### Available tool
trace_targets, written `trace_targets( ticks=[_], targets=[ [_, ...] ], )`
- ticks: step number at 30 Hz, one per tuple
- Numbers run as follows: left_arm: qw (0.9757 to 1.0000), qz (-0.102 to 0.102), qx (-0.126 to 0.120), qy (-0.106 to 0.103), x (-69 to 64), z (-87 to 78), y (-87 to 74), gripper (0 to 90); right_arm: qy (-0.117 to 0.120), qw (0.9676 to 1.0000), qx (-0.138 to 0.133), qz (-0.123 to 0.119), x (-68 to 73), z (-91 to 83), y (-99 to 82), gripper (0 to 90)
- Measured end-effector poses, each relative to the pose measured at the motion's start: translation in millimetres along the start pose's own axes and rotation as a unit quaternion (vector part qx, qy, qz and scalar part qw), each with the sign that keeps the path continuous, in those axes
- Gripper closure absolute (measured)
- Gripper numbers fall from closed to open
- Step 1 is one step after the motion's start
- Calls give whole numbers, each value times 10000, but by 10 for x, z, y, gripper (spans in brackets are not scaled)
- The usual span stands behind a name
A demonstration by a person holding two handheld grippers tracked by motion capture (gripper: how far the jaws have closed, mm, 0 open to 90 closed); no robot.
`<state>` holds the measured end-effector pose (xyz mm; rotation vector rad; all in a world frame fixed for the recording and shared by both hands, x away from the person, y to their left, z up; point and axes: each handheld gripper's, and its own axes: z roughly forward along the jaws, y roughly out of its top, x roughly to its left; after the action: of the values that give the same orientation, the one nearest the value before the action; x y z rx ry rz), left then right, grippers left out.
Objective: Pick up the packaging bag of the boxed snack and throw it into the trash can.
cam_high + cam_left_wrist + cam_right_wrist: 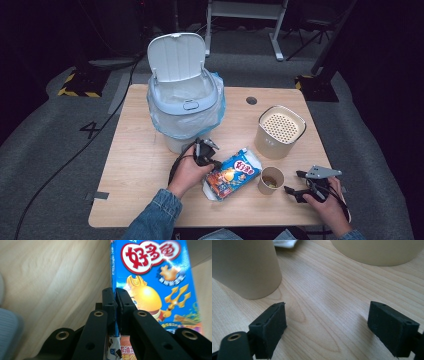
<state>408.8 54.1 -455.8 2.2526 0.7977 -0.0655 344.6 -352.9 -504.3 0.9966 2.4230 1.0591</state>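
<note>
Snack bag [233, 174] pinched at its edge by the left gripper [209, 159].

The pinch is shown close in the left gripper view; the right gripper [296, 186] is rested low on the desk [135, 165], jaws spread.

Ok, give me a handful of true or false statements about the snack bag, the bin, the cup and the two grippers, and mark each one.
1. The left gripper has its jaws closed on the edge of the blue snack bag. True.
2. The white bin has its lid shut. False: the lid stands open, tipped back.
3. The right gripper holds the paper cup. False: its jaws stand wide apart over bare wood, with the cup off to one side.
4. The beige canister with the perforated top stands behind the paper cup. True.
5. The snack bag is already inside the bin. False: it lies on the table in front of the bin.
</note>
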Motion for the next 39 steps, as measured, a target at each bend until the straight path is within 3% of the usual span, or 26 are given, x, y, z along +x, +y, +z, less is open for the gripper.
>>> trace_targets(
  ticks=[1,3,6,10,17,21,22,23,29,39],
  targets=[
    [10000,0,0,0,0,0,0,867,0,10000,-1,-1,0,0,0,156],
    [9991,30,-398,-118,-27,-146,14,868,0,10000,0,0,0,0,0,157],
    [9979,104,-618,-154,-46,-232,22,869,1,10000,0,1,0,0,0,156],
    [9930,273,-1143,-121,-86,-426,34,870,0,10000,0,-1,0,0,0,157],
    [9805,515,-1895,15,-151,-643,72,870,1,10000,0,-1,0,0,0,156],
    [9709,637,-2310,40,-198,-774,108,870,0,10000,0,0,0,0,0,156],
    [9709,637,-2310,40,-198,-774,108,870,0,10000,0,-1,0,0,0,156],
    [9664,676,-2479,56,-215,-846,132,871,0,10000,0,0,0,0,0,156],
    [9541,772,-2892,88,-271,-1030,221,871,0,10000,0,1,0,0,0,156],
    [9463,900,-3099,175,-270,-1242,377,872,1,10000,-1,0,0,0,0,156]
  ],
)
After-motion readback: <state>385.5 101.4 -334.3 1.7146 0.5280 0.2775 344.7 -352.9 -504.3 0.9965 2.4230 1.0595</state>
